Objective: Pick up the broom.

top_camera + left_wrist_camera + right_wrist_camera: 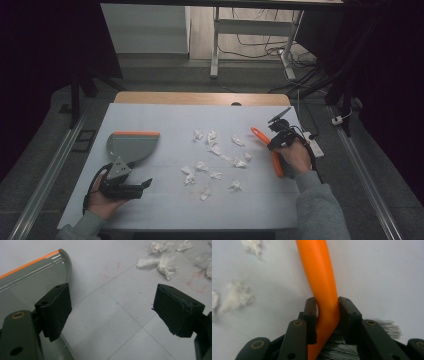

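A grey dustpan (131, 146) with an orange front edge lies at the table's left. My left gripper (142, 186) sits just in front of it, open, with bare table between its jaws. In the left gripper view the dustpan (30, 280) runs behind the left jaw of that gripper (112, 312). Several crumpled white paper scraps (215, 162) are scattered across the middle. At the right, my right gripper (276, 141) is shut on the orange handle of a brush (265, 144). The right gripper view shows the handle (319, 275) clamped between both pads, with grey bristles (337, 343) below.
A white mat (165, 205) covers the table, with a wooden strip (200, 98) at the far edge. Paper scraps (163, 263) lie ahead and to the right of the left gripper. Cables and a desk frame (216, 45) stand on the floor beyond.
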Demonstrator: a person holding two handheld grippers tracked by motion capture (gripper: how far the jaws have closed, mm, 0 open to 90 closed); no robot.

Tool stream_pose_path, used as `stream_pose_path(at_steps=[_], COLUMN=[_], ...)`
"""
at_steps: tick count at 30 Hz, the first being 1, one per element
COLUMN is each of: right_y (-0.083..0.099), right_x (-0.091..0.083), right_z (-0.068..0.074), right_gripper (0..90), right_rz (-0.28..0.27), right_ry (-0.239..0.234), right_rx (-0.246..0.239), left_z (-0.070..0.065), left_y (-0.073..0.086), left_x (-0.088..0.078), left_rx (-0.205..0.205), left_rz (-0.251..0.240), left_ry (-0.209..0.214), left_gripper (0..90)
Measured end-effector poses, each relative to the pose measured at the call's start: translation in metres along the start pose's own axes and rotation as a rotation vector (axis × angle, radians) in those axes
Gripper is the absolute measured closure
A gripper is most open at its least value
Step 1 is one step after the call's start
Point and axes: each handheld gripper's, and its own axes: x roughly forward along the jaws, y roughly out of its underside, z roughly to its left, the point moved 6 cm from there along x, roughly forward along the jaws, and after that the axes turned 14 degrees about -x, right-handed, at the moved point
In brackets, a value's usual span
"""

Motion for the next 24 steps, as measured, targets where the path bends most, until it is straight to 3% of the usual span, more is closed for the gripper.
stream_pose_path(at_steps=[2, 9, 10, 11, 15, 17, 19, 22, 24], right_y=[0.004, 0.006, 0.005, 0.005, -0.001, -0.006, -0.008, -0.019, -0.022], right_x=[-0.017, -0.050, -0.064, -0.064, -0.088, -0.099, -0.101, -0.107, -0.108], right_z=[0.001, 0.018, 0.026, 0.026, 0.042, 0.056, 0.059, 0.078, 0.082], right_gripper=[69.7, 69.7, 69.7, 69.7, 69.7, 69.7, 69.7, 69.6, 69.7], right_rz=[-0.068, -0.182, -0.236, -0.236, -0.338, -0.393, -0.404, -0.468, -0.481], right_ry=[-0.025, -0.066, -0.090, -0.090, -0.086, -0.118, -0.122, -0.164, -0.170], right_rx=[0.027, 0.037, 0.045, 0.045, 0.047, 0.047, 0.047, 0.056, 0.056], left_z=[0.000, -0.007, -0.009, -0.011, -0.018, -0.021, -0.024, -0.034, -0.041], left_y=[0.000, -0.004, -0.005, -0.005, -0.009, -0.010, -0.012, -0.016, -0.019], left_x=[0.000, 0.001, 0.001, 0.001, 0.004, 0.005, 0.007, 0.010, 0.012], left_rx=[0.004, 0.015, 0.019, 0.023, 0.035, 0.042, 0.050, 0.061, 0.067], left_rz=[0.000, -0.007, -0.009, -0.010, -0.009, -0.009, -0.007, -0.009, -0.009], left_ry=[0.000, 0.002, 0.003, 0.004, 0.010, 0.012, 0.016, 0.038, 0.051], left_gripper=[16.2, 16.3, 16.3, 16.3, 16.3, 16.4, 16.4, 16.4, 16.4])
